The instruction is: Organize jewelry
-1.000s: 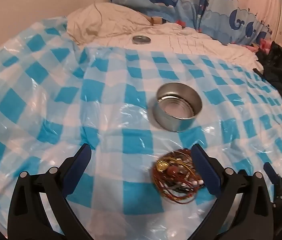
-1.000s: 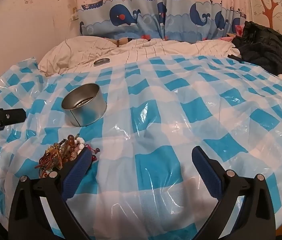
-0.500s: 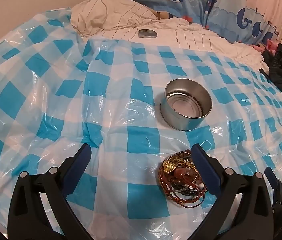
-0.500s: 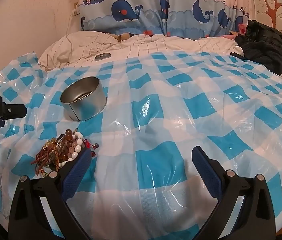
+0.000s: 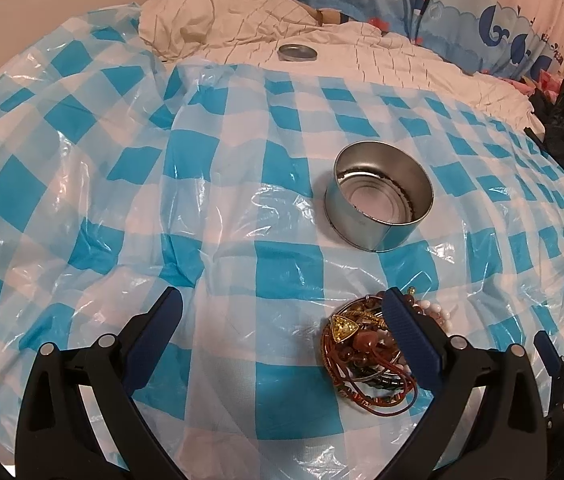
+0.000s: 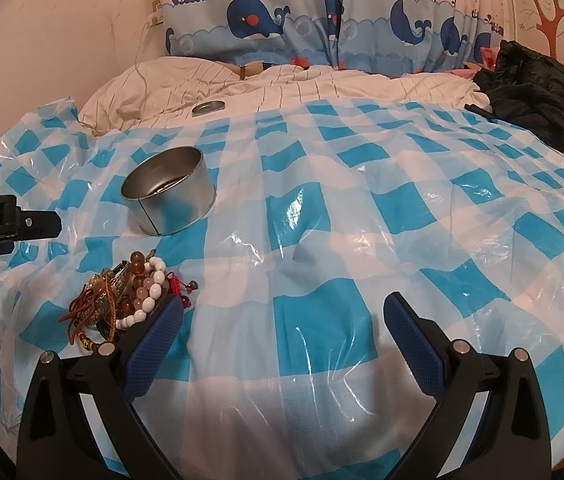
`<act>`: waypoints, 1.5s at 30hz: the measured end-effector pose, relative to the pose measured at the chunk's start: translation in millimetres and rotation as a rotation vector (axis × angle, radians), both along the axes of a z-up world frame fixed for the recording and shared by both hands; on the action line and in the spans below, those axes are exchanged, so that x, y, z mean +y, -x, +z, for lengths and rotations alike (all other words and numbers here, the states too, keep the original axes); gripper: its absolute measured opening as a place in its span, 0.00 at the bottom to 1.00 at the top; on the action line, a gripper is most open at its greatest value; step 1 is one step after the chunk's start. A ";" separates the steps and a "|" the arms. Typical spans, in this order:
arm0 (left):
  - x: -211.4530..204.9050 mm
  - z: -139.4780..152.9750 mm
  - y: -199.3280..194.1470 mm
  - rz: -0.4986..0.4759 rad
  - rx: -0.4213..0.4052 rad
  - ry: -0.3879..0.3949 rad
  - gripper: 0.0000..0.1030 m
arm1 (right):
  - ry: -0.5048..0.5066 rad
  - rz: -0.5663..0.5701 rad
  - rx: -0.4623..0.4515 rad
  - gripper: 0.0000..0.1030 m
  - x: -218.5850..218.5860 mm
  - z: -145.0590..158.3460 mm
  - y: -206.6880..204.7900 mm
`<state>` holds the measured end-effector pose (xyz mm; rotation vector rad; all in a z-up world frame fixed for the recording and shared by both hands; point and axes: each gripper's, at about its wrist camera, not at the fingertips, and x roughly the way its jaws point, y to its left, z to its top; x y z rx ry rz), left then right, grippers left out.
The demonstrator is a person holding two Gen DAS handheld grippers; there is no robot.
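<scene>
Blue-checked plastic sheet [image 6: 322, 216], whale-print curtain [image 6: 322, 24], black garment [image 6: 542, 84], striped bedding [image 6: 302, 88]

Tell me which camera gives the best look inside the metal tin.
The left wrist view: it looks down into the metal tin, showing the ridged bottom, with the jewelry pile not inside but nearer the camera. The right wrist view sees the tin from a lower angle, mostly its outer wall and only a sliver of the inside.
</scene>
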<state>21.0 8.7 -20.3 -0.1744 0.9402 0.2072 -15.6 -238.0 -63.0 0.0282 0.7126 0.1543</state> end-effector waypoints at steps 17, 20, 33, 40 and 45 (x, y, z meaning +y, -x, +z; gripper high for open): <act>-3.5 -3.0 -5.6 -0.010 0.016 -0.001 0.93 | 0.003 -0.001 -0.001 0.93 2.0 -1.2 0.4; -1.9 -2.2 -5.5 -0.011 0.011 -0.006 0.93 | 0.017 0.005 -0.001 0.93 4.6 -1.4 0.3; 50.7 -5.9 3.7 0.093 0.030 -0.017 0.93 | 0.049 0.073 -0.040 0.93 11.0 12.9 4.0; 47.4 -6.2 1.6 0.080 0.035 -0.019 0.93 | 0.056 0.241 -0.113 0.93 35.8 24.9 19.7; 47.8 -5.9 1.1 0.088 0.033 -0.012 0.93 | 0.078 0.399 -0.143 0.88 70.2 31.3 25.1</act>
